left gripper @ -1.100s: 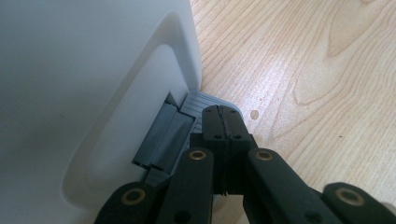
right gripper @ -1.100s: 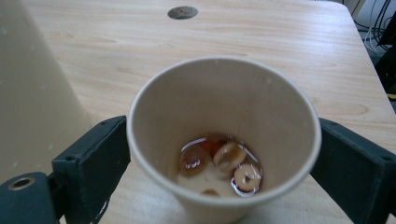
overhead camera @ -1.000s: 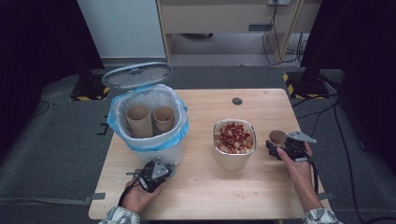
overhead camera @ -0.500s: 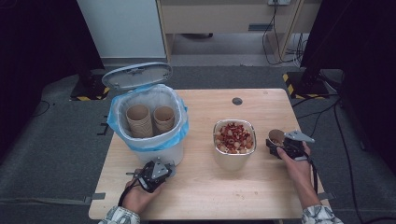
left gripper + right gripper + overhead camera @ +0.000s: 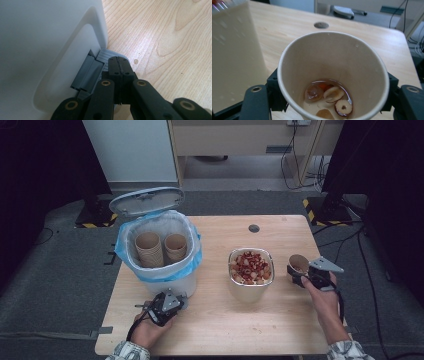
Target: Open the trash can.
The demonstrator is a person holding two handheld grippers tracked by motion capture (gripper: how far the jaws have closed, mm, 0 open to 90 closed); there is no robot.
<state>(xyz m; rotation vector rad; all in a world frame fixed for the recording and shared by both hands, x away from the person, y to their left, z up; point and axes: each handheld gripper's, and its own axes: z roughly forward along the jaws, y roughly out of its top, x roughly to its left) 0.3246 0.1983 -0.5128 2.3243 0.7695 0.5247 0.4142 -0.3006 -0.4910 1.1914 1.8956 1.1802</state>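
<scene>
— Brown paper cup (image 5: 332,75), where is it?
— Far right of the wooden table (image 5: 280,325), upright, mouth up, right gripper (image 5: 304,276) just closing onto its sides.
— Left gripper (image 5: 162,306)?
— Jaws together, near the white bin (image 5: 172,282).

Readable text: we find none in any view.
Paper cup (image 5: 332,75): we see a plain inner wall, no print or brand.
White bin (image 5: 165,270): we read no label on its wall or on its lid (image 5: 146,201).
Food container (image 5: 251,275): we make out no marking on its side.
Bench (image 5: 280,235): bare wood grain, no numbers or signs that we can read.
Striped floor bases (image 5: 320,210): we see yellow and black hazard stripes, a warning pattern without words.
</scene>
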